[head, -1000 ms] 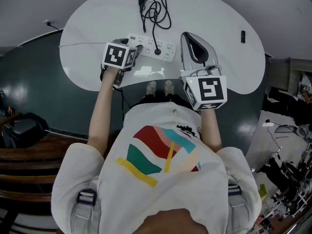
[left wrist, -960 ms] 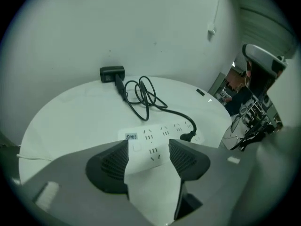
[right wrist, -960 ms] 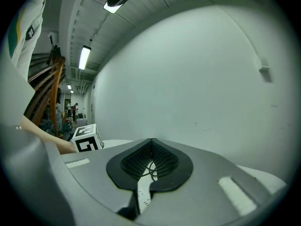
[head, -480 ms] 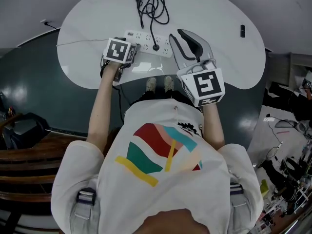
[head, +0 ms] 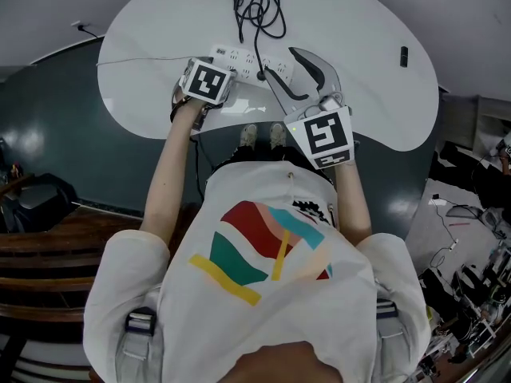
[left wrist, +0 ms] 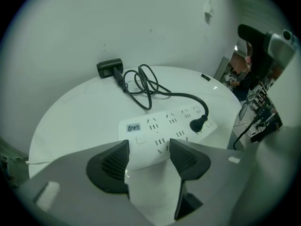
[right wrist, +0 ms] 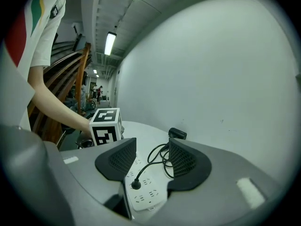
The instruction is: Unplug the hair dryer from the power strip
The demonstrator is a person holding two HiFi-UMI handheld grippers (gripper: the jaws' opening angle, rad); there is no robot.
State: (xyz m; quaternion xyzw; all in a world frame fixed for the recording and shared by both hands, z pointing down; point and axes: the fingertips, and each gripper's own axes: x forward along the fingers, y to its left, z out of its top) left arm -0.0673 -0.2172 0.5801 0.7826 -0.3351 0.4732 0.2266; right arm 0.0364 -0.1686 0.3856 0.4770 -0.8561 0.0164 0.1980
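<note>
- Our right hand-held gripper [right wrist: 153, 157] was opening, empty; the plug [right wrist: 136, 184] sat just ahead, seated in the power strip [right wrist: 149, 195].
- Our left hand-held gripper [left wrist: 149, 157] stood spread at the strip's end.
- We judged the plug rigid and tight-fitting: pinch its body.

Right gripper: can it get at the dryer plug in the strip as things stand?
Likely yes. The right gripper is opening its jaws, nothing between them, and the plug sits ahead in line with the gap. Its cable trails away, and the left gripper is over the other end of the power strip.
</note>
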